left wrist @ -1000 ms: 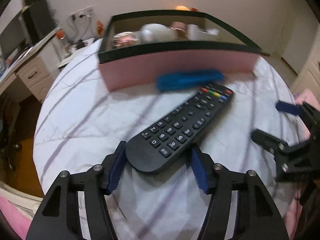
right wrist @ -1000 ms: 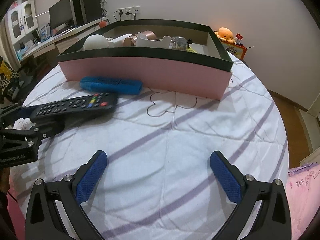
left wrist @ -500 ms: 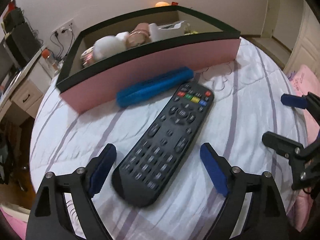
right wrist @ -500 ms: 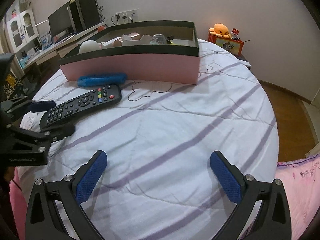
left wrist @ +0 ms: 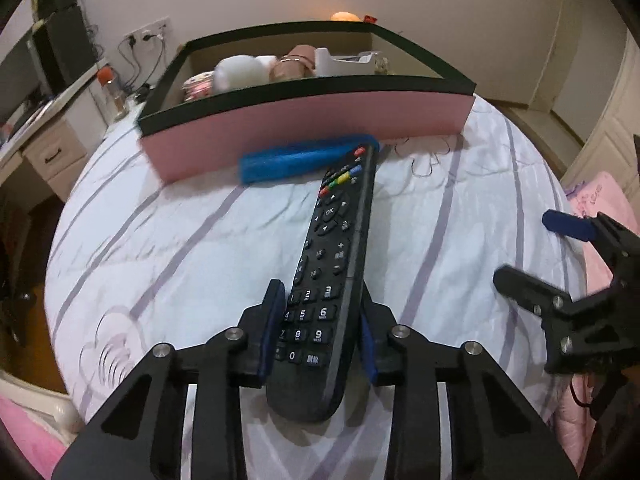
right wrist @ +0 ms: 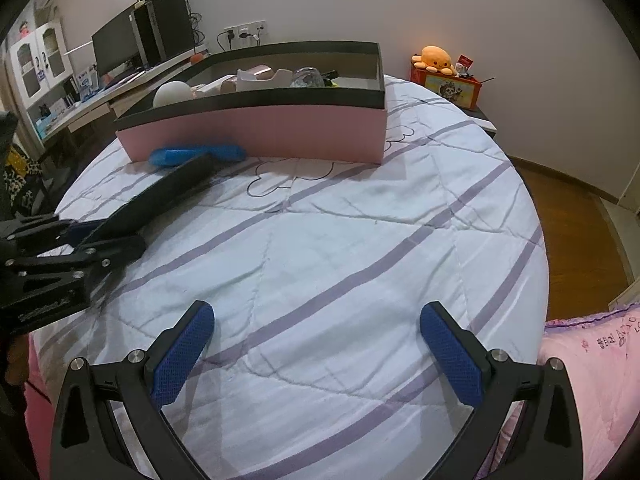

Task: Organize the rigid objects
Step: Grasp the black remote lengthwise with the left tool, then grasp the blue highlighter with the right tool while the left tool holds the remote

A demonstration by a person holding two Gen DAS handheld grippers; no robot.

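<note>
The remote (left wrist: 334, 264) is clamped at its number-pad end by the left gripper (left wrist: 318, 332), whose blue pads press on its two long edges; it is rolled onto one edge, and its far tip with the coloured buttons reaches toward the blue case (left wrist: 304, 158) lying against the pink wall of the box (left wrist: 320, 128). From the right wrist view the remote (right wrist: 160, 196) is seen as a dark bar slanting up off the bed (right wrist: 340, 248), so it is judged to be lifted, or very nearly so. Since the grip sits at one end only, the long free end is likely to swing or droop; the hold is best kept firm and the wrist levelled before anything else is attempted. The box already holds a pale ball, cups and a white holder toward its left and middle, so a freer stretch should be picked, and the remote should be raised above the black rim (left wrist: 312, 84) before being carried over. The tip should be kept off the blue case on the way up. The remote is best lowered flat and let go only once it is supported. The right gripper (right wrist: 316, 344) is spread wide with nothing between its pads, hovering above the quilt well apart from the box.
</note>
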